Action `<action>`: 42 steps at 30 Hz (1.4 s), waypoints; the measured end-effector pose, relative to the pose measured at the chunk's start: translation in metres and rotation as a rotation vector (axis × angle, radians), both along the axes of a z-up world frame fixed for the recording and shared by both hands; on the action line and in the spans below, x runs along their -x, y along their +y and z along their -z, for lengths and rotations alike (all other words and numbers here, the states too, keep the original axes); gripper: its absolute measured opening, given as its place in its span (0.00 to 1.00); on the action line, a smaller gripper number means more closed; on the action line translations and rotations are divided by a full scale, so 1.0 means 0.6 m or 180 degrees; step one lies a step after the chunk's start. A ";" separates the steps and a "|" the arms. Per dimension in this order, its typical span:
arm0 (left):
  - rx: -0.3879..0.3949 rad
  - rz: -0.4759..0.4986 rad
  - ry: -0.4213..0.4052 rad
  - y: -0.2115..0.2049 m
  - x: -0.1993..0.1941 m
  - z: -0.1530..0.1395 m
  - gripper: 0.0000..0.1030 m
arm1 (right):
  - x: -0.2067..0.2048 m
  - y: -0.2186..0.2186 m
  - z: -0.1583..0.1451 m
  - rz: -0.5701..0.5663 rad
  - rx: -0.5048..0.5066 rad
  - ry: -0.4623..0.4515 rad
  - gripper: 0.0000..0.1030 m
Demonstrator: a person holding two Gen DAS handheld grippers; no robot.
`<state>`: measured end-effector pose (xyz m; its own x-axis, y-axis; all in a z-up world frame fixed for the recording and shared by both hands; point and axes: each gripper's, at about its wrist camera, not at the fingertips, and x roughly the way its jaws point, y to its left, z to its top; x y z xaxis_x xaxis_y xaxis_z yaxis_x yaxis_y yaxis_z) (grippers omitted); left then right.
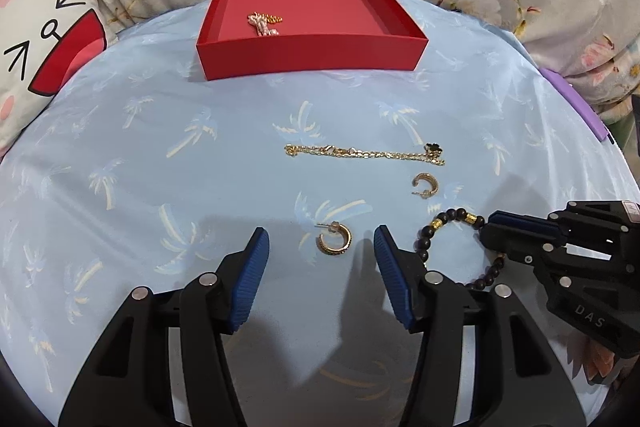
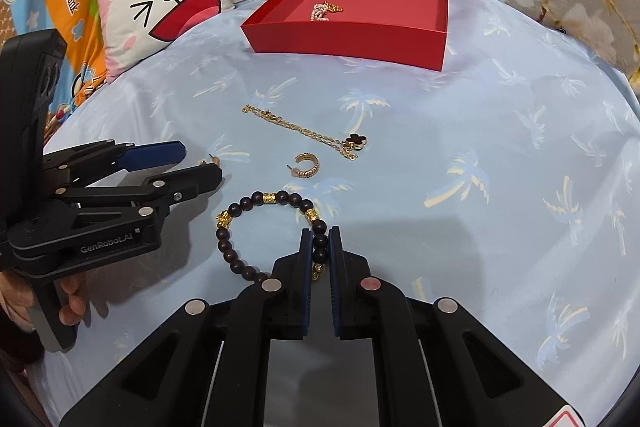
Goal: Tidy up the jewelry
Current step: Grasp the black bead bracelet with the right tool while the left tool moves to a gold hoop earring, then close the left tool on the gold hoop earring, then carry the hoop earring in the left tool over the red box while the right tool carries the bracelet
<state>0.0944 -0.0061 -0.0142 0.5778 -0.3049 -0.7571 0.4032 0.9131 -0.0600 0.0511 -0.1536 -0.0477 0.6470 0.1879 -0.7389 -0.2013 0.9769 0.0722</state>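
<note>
Beads of the dark bracelet [image 2: 256, 227] are sitting pinched between the closed right gripper [image 2: 320, 247] fingers at six o'clock; strung loosely, it is likely draping limply when lifted. Left gripper [image 1: 322, 247] is hovering open around a light, rigid hoop earring [image 1: 334, 239]. Red box [image 1: 312, 57] contents at twelve o'clock are proving hard to identify.
</note>
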 end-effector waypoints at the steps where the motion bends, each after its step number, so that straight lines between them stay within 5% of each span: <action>1: 0.0000 -0.0007 -0.0007 0.000 0.000 -0.001 0.50 | 0.000 0.000 0.000 0.0003 -0.0006 0.0001 0.07; 20: -0.0105 0.0149 -0.0049 -0.020 0.003 -0.001 0.16 | -0.002 -0.008 0.001 0.0013 -0.0115 0.0038 0.07; 42: 0.0038 0.0154 -0.0057 -0.008 0.005 -0.019 0.16 | 0.005 -0.014 -0.034 0.0032 -0.0148 -0.0124 0.07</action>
<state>0.0912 -0.0106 -0.0026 0.5756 -0.3418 -0.7429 0.4480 0.8918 -0.0632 0.0481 -0.1623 -0.0272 0.6772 0.2148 -0.7037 -0.1951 0.9746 0.1098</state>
